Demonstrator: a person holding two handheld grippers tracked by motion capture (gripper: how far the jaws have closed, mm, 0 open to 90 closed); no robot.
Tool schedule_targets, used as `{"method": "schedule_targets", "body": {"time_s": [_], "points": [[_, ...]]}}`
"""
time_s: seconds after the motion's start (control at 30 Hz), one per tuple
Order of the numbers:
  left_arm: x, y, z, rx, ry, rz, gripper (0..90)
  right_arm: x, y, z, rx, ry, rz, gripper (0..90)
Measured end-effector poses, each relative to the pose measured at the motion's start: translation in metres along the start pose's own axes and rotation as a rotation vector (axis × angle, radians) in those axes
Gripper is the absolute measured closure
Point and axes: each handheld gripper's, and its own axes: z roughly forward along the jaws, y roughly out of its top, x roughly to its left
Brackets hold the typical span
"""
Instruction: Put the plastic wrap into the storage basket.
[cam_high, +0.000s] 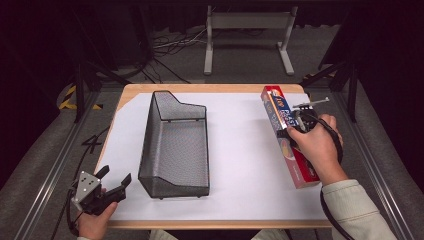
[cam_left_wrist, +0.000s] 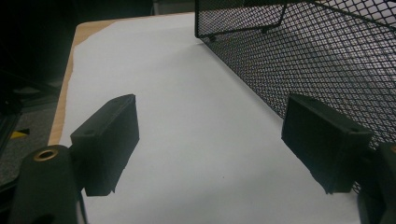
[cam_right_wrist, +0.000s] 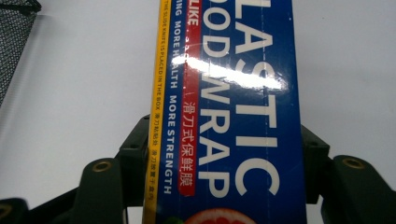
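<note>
A long blue and red plastic wrap box (cam_high: 276, 107) lies on the white sheet at the right, running from near to far. My right gripper (cam_high: 298, 125) sits over its middle. In the right gripper view the box (cam_right_wrist: 233, 107) passes between the black fingers (cam_right_wrist: 133, 161), which press on its two long sides, so the right gripper (cam_right_wrist: 224, 161) is shut on it. A black wire-mesh basket (cam_high: 150, 142) stands empty at centre left. My left gripper (cam_high: 116, 181) hovers open at the near left corner, beside the basket's mesh wall (cam_left_wrist: 327, 60), with nothing between the left gripper (cam_left_wrist: 210, 140) fingers.
A white sheet (cam_high: 240, 155) covers most of the wooden table (cam_high: 210, 88). Bare sheet lies between the basket and the box. Beyond the table's far edge stand a grey metal frame (cam_high: 247, 22) and cables on the floor.
</note>
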Motion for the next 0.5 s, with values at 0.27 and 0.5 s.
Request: {"method": "schedule_targets", "body": {"time_s": [0.27, 0.5], "points": [[-0.001, 0.000, 0.002, 0.008, 0.004, 0.003, 19.9, 0.021, 0.002, -0.013, -0.019, 0.027, -0.075, 40.1], [0.000, 0.000, 0.001, 0.004, 0.006, 0.001, 19.9, 0.046, 0.005, -0.017, -0.014, 0.075, -0.116, 40.1]]}}
